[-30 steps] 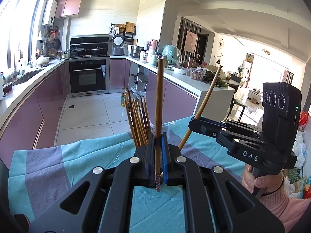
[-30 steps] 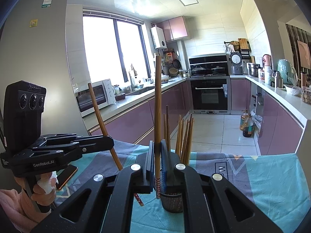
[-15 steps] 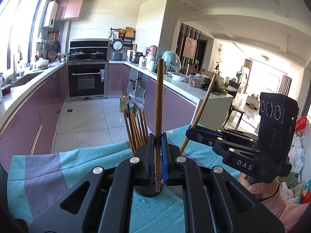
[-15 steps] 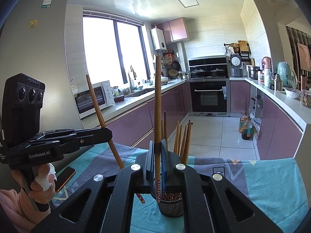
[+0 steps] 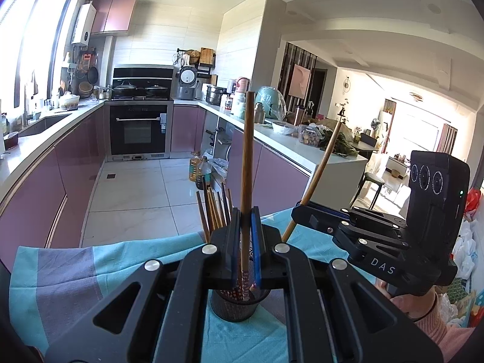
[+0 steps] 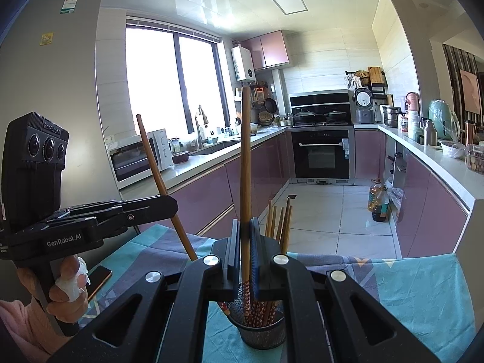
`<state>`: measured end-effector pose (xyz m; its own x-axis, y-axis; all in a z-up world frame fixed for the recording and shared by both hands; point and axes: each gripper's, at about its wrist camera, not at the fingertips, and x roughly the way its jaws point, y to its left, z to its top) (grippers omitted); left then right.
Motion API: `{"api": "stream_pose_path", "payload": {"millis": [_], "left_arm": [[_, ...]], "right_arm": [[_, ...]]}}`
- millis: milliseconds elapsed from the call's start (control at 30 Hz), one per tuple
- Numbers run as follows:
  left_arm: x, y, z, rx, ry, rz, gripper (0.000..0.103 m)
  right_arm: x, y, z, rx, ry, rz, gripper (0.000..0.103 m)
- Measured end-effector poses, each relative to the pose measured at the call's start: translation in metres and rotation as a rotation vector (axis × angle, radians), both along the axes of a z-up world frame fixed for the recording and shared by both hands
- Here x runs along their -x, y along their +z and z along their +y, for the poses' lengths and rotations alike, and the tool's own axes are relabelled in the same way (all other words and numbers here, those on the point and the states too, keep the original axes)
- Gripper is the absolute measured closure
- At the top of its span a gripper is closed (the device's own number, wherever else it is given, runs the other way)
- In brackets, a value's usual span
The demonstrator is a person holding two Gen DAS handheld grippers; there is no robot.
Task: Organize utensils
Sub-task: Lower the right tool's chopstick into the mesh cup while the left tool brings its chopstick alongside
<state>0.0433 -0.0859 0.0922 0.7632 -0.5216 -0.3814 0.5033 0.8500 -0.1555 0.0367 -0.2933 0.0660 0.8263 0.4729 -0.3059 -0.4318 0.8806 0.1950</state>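
The mesh holder (image 5: 239, 302), hidden a second ago, now shows at bottom centre beneath both chopsticks, the left gripper (image 5: 245, 242) and "DAS"-marked right gripper (image 6: 245, 248) each clamping one chopstick (image 5: 246, 181).

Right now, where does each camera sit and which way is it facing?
Left wrist: on the left hand-held gripper, facing oven and living area; shows right hand-held gripper, right hand.
Right wrist: on the right hand-held gripper, facing window and oven; shows left hand-held gripper, left hand.
Shared: chopstick holder, oven, teal cloth.
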Motion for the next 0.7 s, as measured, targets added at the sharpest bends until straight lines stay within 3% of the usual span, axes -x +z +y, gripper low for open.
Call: {"api": "stream_pose_path", "payload": {"millis": [700], "left_arm": [[0.000,-0.014,0.000,0.004,-0.002,0.050,0.095]], "right_arm": [[-0.015,-0.015,0.003,0.007,-0.017,0.066,0.098]]}}
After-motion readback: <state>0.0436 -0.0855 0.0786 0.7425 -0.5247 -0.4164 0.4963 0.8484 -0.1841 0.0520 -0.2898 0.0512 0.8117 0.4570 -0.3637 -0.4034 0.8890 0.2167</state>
